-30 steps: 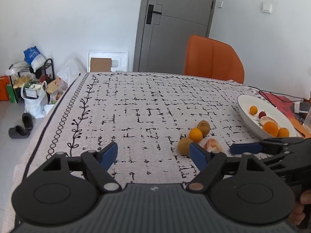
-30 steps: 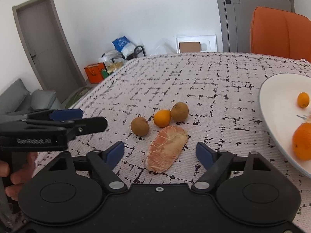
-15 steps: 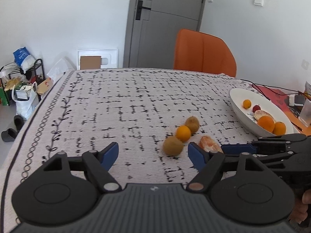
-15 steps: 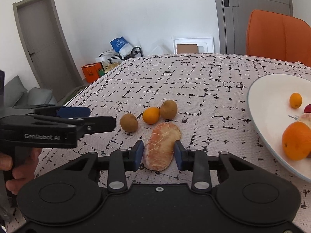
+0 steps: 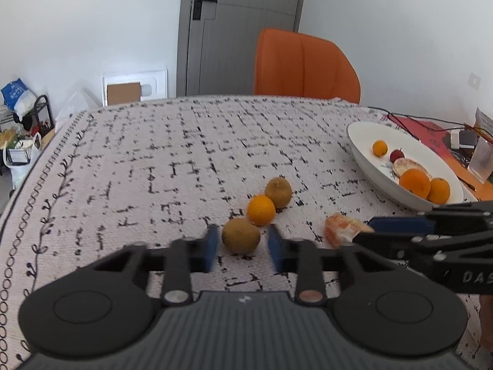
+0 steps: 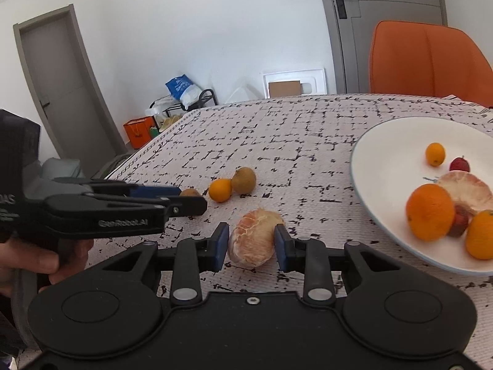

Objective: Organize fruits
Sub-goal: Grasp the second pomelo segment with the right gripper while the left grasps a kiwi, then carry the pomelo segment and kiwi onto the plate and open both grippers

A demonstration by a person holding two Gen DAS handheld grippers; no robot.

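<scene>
On the tabletop [image 5: 185, 141] the white plate [image 6: 379, 166] lies right of both tongs. Our right tongs [image 6: 251, 243] clench the peeled segment [image 6: 254, 237]; our left tongs [image 5: 242, 243], just closing, bracket the brown fruit [image 5: 241, 236], with narrow gaps showing.

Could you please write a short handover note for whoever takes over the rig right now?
Left gripper: jaws have just been closing around the near kiwi; whether they touch it is unclear.
Right gripper: jaws have just been closing and now grip the peeled citrus piece, down at the cloth.
Done: several fruits lie in the white plate.
Left: plate both, then the small orange and far kiwi.
</scene>
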